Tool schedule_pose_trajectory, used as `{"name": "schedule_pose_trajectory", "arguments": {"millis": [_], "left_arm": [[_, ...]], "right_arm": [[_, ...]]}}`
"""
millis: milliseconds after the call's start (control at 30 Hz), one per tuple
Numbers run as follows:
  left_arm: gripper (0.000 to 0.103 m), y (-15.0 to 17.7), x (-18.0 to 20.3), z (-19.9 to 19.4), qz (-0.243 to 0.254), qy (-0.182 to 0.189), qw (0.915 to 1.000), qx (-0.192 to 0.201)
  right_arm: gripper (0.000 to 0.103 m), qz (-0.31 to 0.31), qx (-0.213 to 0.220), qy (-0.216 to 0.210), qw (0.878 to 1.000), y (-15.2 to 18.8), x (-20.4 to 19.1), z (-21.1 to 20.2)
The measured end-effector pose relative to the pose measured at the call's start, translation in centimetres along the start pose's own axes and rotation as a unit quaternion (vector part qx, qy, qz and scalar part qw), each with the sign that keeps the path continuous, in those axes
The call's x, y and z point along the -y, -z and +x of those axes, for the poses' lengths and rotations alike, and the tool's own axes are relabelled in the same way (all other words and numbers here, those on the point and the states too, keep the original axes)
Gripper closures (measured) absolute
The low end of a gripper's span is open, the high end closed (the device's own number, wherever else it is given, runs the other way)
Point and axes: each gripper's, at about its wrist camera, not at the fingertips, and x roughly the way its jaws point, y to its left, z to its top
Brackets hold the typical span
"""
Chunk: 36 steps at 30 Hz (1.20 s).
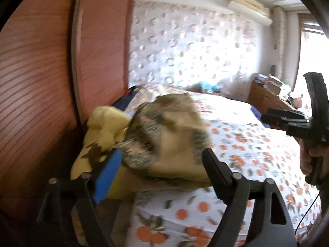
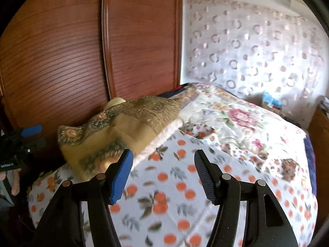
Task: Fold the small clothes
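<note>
A tan garment with dark patterned bands (image 1: pixel 168 135) lies bunched on the bed's near left corner, by the wooden wardrobe. It also shows in the right wrist view (image 2: pixel 115 131). A yellow cloth (image 1: pixel 107 123) lies under and behind it. My left gripper (image 1: pixel 160 164) is open, its jaws spread on either side of the garment's near edge. My right gripper (image 2: pixel 162 168) is open and empty, just right of the garment above the sheet. The right gripper also shows at the far right of the left wrist view (image 1: pixel 287 119).
The bed carries an orange-fruit print sheet (image 2: pixel 185 195) and a floral quilt (image 2: pixel 236 119) farther back. A red-brown wardrobe (image 2: pixel 82 51) stands close on the left. A wooden desk with clutter (image 1: pixel 271 94) stands at the far right by a window.
</note>
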Motion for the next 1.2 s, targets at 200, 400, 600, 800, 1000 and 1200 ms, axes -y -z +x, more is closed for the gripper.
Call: {"name": "schedule_pose_trajectory", "arguments": {"millis": [200,400,600,800,1000,1200], "left_arm": [[0.016,-0.8,5.4,-1.2,0.042,0.036,0.9983,0.015],[0.016,-1.3,9.7,-2.7,0.067,0.063,0.9953,0.031],[0.016,-2.2,13.1,-4.8,0.075,0.089,0.992,0.049],[0.016,-3.5,15.5,-6.8,0.085,0.096,0.9891,0.072],[0.016,-4.5,16.9,-8.0,0.089,0.092,0.988,0.086],[0.016,-4.3,17.3,-8.3,0.091,0.087,0.9885,0.083]], "right_arm": [[0.039,0.031,0.029,0.041,0.998,3.6,-0.6,-5.5],[0.035,0.06,0.05,0.087,0.993,6.4,-1.7,-9.8],[0.027,0.095,0.08,0.121,0.985,8.0,-2.2,-13.9],[0.015,0.115,0.099,0.164,0.975,8.7,-2.7,-16.1],[0.013,0.127,0.12,0.192,0.966,9.3,-3.6,-16.6],[0.013,0.133,0.131,0.201,0.962,9.9,-4.7,-15.6]]}}
